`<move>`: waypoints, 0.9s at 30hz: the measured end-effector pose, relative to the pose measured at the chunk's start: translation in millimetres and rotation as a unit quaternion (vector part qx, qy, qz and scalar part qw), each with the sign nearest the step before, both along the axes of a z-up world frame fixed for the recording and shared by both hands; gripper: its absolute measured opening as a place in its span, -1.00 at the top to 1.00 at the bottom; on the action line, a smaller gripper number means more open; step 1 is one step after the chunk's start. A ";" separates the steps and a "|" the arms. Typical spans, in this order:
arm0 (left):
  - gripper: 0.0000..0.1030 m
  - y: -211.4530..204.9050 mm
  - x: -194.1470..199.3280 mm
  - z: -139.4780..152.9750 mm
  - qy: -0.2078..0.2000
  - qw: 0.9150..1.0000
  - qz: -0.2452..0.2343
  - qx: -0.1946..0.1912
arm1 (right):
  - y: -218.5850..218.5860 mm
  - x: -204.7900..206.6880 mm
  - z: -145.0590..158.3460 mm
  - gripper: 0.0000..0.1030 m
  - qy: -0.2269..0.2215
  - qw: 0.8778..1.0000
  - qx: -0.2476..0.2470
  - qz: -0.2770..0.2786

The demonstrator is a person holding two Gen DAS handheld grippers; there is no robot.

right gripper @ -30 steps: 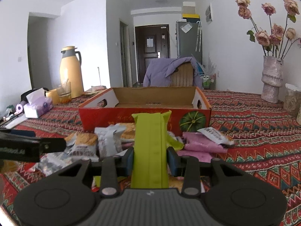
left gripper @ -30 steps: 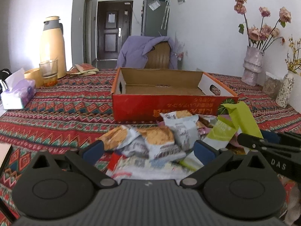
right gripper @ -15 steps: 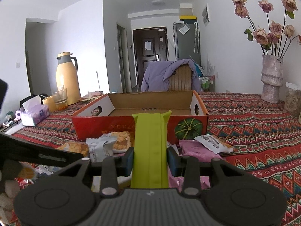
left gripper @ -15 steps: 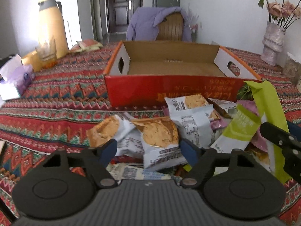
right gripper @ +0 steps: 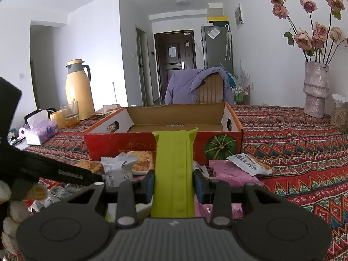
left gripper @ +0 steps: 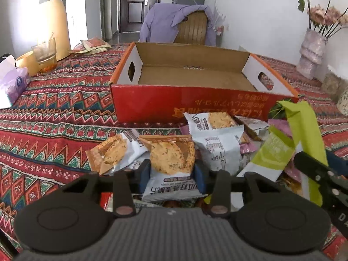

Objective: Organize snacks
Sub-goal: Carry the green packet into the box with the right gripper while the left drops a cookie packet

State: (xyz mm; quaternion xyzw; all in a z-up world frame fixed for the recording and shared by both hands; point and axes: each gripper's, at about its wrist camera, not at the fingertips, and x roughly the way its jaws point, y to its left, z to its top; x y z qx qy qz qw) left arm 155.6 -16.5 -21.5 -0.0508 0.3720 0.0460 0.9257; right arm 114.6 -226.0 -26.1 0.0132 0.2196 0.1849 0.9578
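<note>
- Now, in the left wrist view, the left gripper (left gripper: 171, 175) has closed: half a second ago its blue pads stood wide apart above the pile, and here they press against both sides of a cookie packet (left gripper: 173, 163), pinching it.
- That packet lies on top of the heap of snacks (left gripper: 217, 143) on the table, just in front of the red cardboard box (left gripper: 195, 106), which has come closer and lower in the view than before.
- The box front carries yellow characters, upside down from this side; the cookie packet shows printed characters along its white lower edge, too small for me to read surely.
- At the right edge the right gripper's black finger (left gripper: 315, 174) shows, marked with the letters "D" and part of another, with the green packet (left gripper: 304, 130) rising past it.
- The table wears a patterned cloth (left gripper: 54, 113) in red zigzags; a yellow thermos (left gripper: 54, 21), a glass (left gripper: 44, 54) and a tissue pack (left gripper: 13, 82) stand at the left.
- In the right wrist view, the right gripper (right gripper: 173, 184) is unchanged from before: its pads clamp the green packet (right gripper: 173, 169), held upright in front of the box (right gripper: 163, 143).
- The box (right gripper: 163, 143) shows a pumpkin picture (right gripper: 220, 146) on its front right.
- A chair draped in a purple garment (right gripper: 195, 84) stands behind the box, a dark door (right gripper: 174, 58) beyond it, and a vase of dried roses (right gripper: 315, 91) at the right on the cloth.
</note>
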 end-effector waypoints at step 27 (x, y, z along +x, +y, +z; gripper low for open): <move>0.18 15.1 60.7 101.9 -0.105 0.994 -0.007 0.002 | 27.3 96.2 72.7 0.30 -0.034 0.999 0.008 -0.005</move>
